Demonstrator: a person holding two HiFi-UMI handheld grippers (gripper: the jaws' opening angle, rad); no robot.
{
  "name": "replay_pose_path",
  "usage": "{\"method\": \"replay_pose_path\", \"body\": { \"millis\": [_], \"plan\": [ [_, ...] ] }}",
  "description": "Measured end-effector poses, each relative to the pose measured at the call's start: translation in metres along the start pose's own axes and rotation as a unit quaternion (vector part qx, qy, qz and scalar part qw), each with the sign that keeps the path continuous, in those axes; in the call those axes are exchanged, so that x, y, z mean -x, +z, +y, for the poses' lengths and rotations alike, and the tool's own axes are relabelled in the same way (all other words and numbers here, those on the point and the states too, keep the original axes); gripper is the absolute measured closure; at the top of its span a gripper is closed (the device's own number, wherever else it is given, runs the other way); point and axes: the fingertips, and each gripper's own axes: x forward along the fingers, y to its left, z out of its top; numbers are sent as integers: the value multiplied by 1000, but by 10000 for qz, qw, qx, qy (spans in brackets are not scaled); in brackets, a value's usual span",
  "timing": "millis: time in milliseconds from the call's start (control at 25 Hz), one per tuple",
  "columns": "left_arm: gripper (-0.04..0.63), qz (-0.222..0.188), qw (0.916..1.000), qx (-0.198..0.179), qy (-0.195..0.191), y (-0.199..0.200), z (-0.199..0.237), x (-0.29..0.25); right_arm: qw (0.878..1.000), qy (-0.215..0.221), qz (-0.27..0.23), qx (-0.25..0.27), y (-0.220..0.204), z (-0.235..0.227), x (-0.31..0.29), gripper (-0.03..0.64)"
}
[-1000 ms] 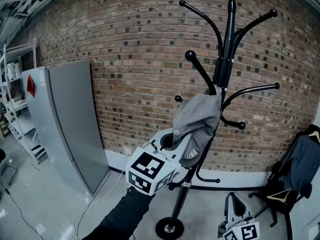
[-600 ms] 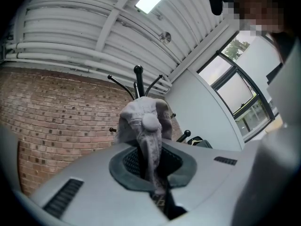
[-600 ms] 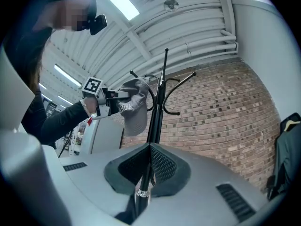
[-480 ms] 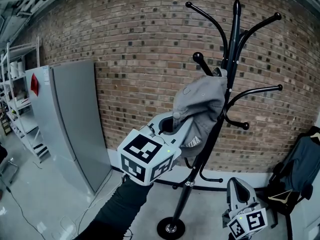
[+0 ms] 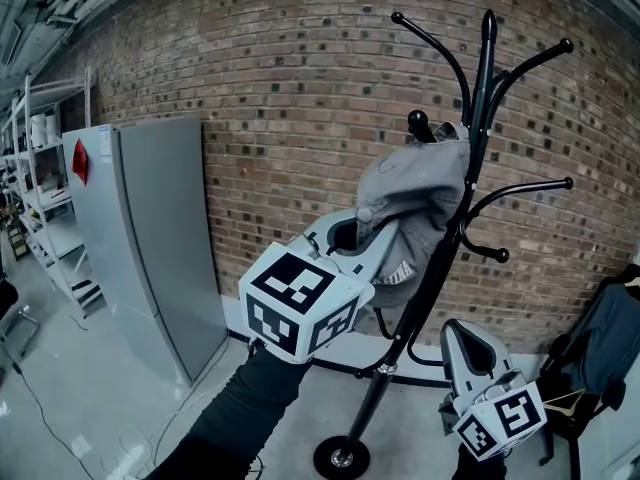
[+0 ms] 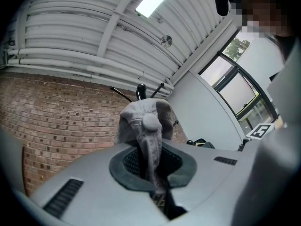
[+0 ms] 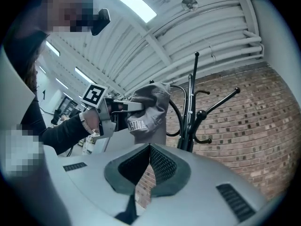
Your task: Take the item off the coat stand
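Observation:
A grey cap [image 5: 415,193] hangs against the black coat stand [image 5: 482,98], its crown just below a ball-tipped hook [image 5: 418,123]. My left gripper [image 5: 360,236] points up and is shut on the cap's brim; in the left gripper view the grey cloth [image 6: 146,121] runs down between the jaws of the left gripper [image 6: 153,159]. My right gripper [image 5: 462,333] is low at the right, beside the pole, apart from the cap. Its jaws meet with nothing between them [image 7: 149,147]. From there the cap [image 7: 150,105], the left gripper [image 7: 127,107] and the stand [image 7: 192,107] show ahead.
A brick wall stands behind the stand. A tall grey cabinet [image 5: 150,238] and metal shelves [image 5: 40,168] are at the left. A dark garment on a chair [image 5: 610,338] sits at the far right. The stand's round base [image 5: 342,458] rests on the grey floor.
My left gripper has risen and carried the cap up along the hook toward its ball tip. My right gripper has come up from the bottom edge to beside the pole.

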Motion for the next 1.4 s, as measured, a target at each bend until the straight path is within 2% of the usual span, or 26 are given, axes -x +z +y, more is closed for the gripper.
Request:
{"method": "replay_pose_path", "body": {
  "millis": [400,880,1160,1400],
  "plan": [
    [577,-127,9995,-220,189,20,15,22,9978,417,-315,403,43,25,-39,606],
    [577,-250,9965,-613,502,50,24,58,9966,615,-446,308,50,30,-49,606],
    [577,-112,9956,-446,815,15,34,84,9965,638,-443,301,50,33,-51,606],
    [577,328,9935,-273,1051,-38,31,101,9970,635,-347,258,39,36,-53,606]
  ]
}}
